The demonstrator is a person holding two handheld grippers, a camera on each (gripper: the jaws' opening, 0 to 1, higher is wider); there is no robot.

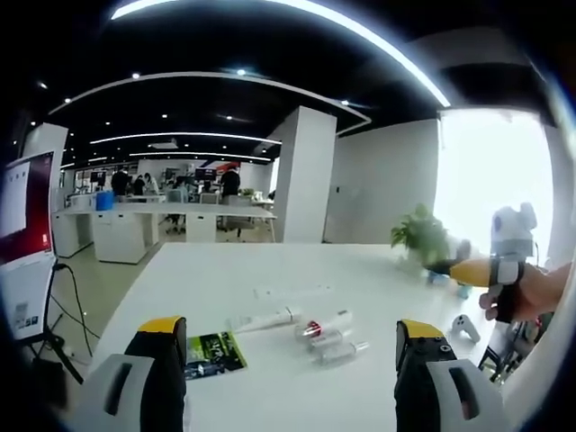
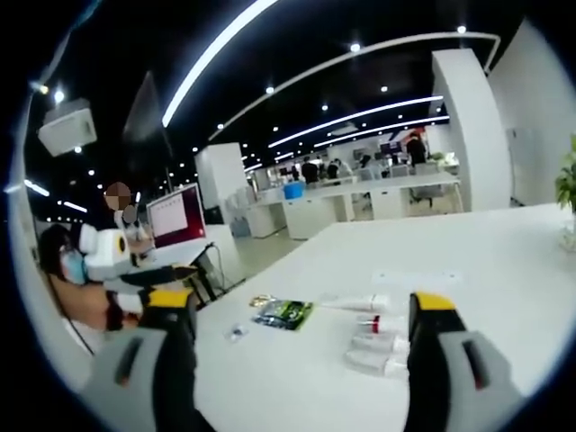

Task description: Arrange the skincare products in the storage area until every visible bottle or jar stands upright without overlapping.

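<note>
Both claws apart, empty; bottles [image 1: 328,335] lie flat on table [image 1: 270,270]; plant [image 1: 419,236], seemingly, in left gripper view.

- Small clear bottles [image 1: 331,342], between the left gripper's fingers [image 1: 162,346]: labels too small to read; exact count unclear.
- Clear bottles [image 2: 378,353] just inside the right gripper's right finger [image 2: 434,328]: blurred, partly hidden behind it.
- Green packet [image 1: 214,353]: edge hidden behind the left finger; print illegible.
- Small item [image 2: 237,333] beside the right gripper's left finger: too small to identify.
</note>
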